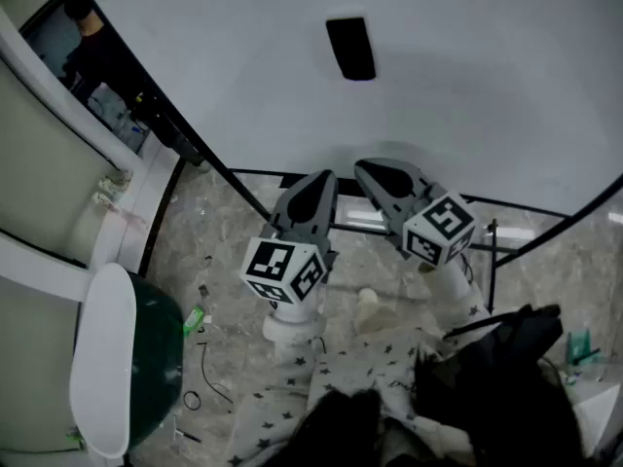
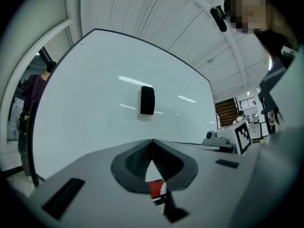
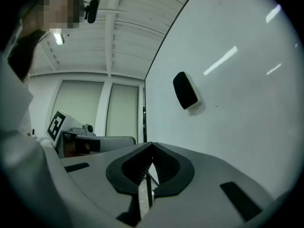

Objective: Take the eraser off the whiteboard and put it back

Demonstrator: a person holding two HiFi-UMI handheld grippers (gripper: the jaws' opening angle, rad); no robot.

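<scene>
A black eraser (image 1: 350,49) sticks to the big whiteboard (image 1: 487,86), well above both grippers. My left gripper (image 1: 324,179) and right gripper (image 1: 369,170) hang side by side below the board's lower edge, both pointing towards it. In the left gripper view the eraser (image 2: 147,100) sits straight ahead over the left gripper (image 2: 152,142), whose jaws meet at the tips with nothing between them. In the right gripper view the eraser (image 3: 185,90) lies up and to the right of the right gripper (image 3: 152,147), which is shut and empty too.
The whiteboard's black frame and stand (image 1: 492,251) run just under the grippers. A dark green seat with a white back (image 1: 107,358) stands at the left, and a black bag (image 1: 506,377) lies at the lower right. Cables and small bits (image 1: 200,358) litter the marble floor.
</scene>
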